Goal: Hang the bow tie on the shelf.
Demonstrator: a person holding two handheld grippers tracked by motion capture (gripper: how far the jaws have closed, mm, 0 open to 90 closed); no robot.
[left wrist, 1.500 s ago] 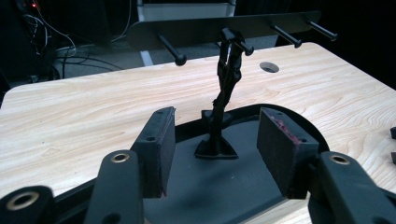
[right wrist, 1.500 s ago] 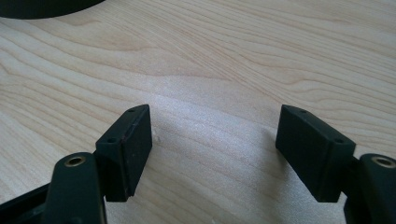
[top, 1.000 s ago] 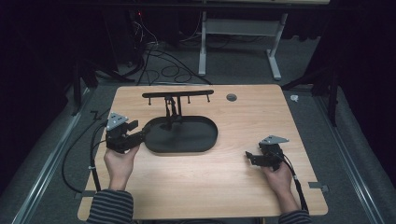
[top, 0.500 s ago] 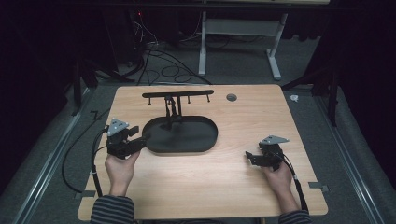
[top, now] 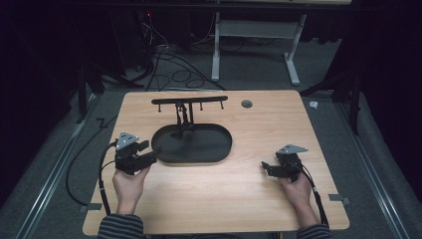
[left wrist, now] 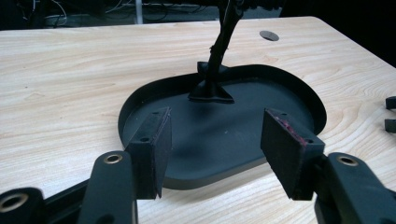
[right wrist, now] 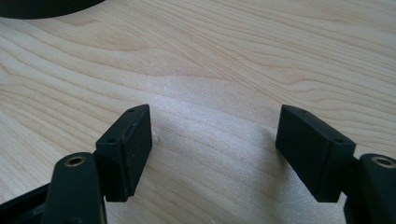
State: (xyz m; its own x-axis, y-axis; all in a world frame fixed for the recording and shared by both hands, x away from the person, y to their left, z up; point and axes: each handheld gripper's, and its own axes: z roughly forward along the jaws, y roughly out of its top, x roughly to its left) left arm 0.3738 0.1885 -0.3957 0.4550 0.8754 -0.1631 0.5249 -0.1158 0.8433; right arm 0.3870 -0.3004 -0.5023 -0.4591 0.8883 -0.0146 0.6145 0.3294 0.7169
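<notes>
Nothing is gripped yet: the left gripper [left wrist: 212, 154] (jaws spread) faces the black oval tray [left wrist: 280, 88], while the right gripper [right wrist: 215, 154] rests, jaws parted, on the wooden table [right wrist: 224, 60].

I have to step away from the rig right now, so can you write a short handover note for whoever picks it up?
Left gripper: open, empty, jaws at the near-left rim of the black oval tray.
Right gripper: open, empty, over bare table, well right of the tray.
The tray sits mid-table; a post rises from its far part to a crossbar with pegs.
Done: nothing gripped.
Left: probably closing the left gripper on the tray's rim.
</notes>
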